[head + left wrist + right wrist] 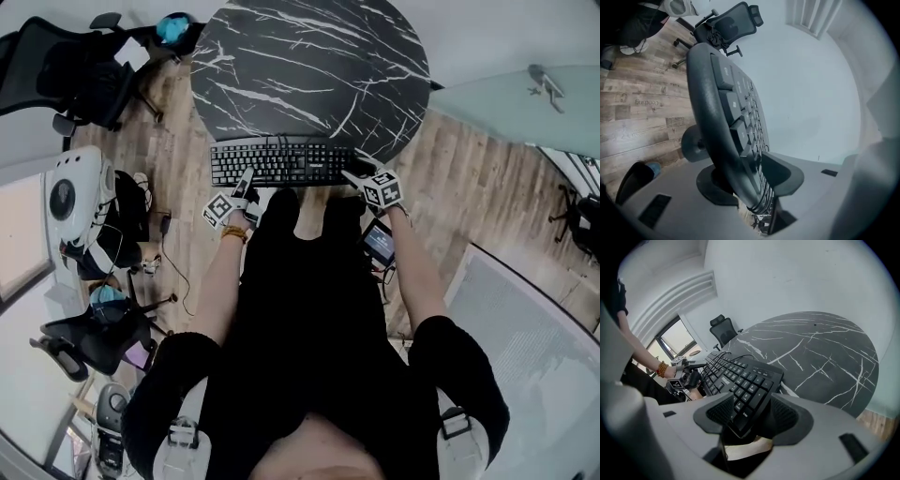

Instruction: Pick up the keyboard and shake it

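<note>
Looking down in the head view, we record both forearms reaching forward: left gripper at the near left edge of the keyboard, right gripper at its right end. The keyboard lies across the near rim of the round marbled table, with open tabletop beyond and wood floor to either side.

Left gripper view: we note the gripper rolled, fingers clamped on the keyboard's edge, one on the keys, one beneath.

Right gripper view: fingers narrowed onto the right corner, pads against it; open tabletop to the right.
</note>
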`<state>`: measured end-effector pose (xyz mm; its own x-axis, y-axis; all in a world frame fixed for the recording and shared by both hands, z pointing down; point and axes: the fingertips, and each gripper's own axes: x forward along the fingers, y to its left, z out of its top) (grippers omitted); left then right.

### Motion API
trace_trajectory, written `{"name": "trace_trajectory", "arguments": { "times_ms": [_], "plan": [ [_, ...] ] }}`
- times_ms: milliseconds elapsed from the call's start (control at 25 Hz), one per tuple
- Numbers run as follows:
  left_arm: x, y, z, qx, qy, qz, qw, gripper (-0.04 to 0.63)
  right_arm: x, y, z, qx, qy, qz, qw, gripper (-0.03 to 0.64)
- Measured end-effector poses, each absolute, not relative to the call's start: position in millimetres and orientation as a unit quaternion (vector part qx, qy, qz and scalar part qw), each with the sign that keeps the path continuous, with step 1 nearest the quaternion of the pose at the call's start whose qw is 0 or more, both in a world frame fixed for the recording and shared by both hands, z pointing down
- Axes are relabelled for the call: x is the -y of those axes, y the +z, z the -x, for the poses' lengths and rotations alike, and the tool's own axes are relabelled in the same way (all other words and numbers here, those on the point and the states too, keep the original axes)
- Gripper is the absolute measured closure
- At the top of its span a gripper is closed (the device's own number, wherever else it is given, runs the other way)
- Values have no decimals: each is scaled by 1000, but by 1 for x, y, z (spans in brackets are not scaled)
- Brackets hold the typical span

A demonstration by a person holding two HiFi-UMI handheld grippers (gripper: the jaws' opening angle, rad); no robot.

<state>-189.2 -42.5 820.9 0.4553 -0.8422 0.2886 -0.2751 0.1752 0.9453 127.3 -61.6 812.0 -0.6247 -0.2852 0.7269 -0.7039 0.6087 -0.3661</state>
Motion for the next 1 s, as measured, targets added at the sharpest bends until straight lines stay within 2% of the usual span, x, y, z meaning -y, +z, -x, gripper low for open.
{"name": "trace_trajectory", "arguments": {
  "times_ms": [440,1000],
  "plan": [
    [60,823,202,475,-288,-569,606,430,60,809,-113,845,334,-280,309,368],
    [65,821,208,479,-306,-562,601,416,65,810,-94,847,339,-271,306,368]
  ]
}}
